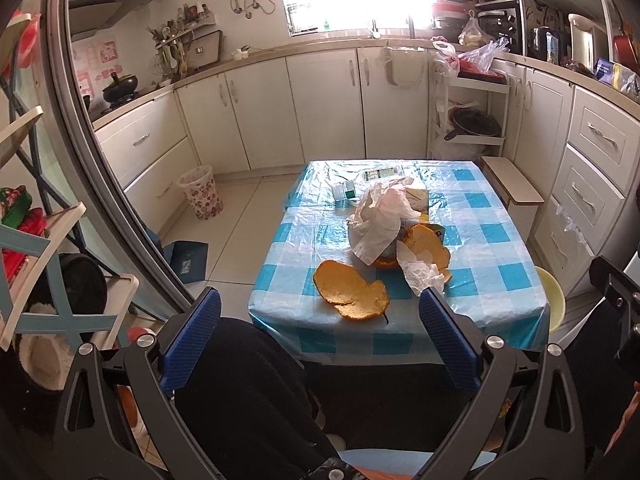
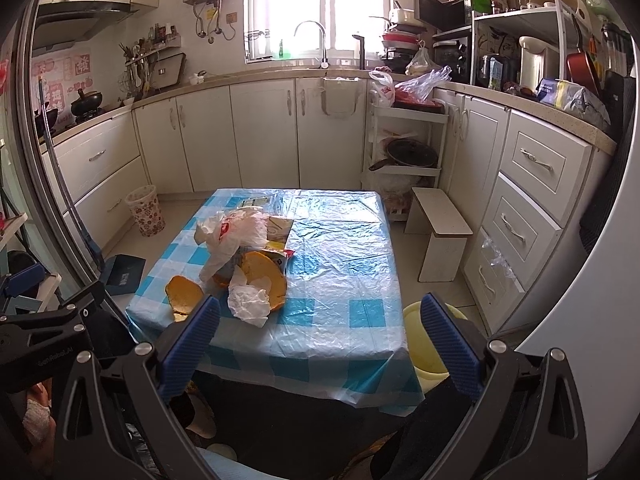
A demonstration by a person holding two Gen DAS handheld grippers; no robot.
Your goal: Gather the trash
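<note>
**Orange peel and tissue waiting on the table: nothing collected yet**

Orange peel (image 1: 352,292) is lying near the front edge of the table (image 1: 492,280), with a second curled piece (image 1: 430,246) just behind it. I am seeing a crumpled tissue (image 1: 420,274) resting against that second piece, and a white plastic bag (image 1: 380,220) heaped over the middle of the pile. Further back, a small bottle (image 1: 345,191) is lying on the checked cloth beside some flat packaging.

I am holding the left gripper (image 1: 320,336) short of the table, its blue fingers spread wide with nothing between them. The right gripper (image 2: 320,340) is likewise hanging back from the near edge, fingers wide and empty.

Judging by this, I am only at the start: every scrap is sitting on the cloth and neither tool is touching any of it. A patterned wastebasket (image 1: 201,194) is standing on the floor by the cabinets, well apart from the table, and looks like the likely destination. Everything is left to do: picking up the peel, tissue and bag, then carrying them over.
</note>
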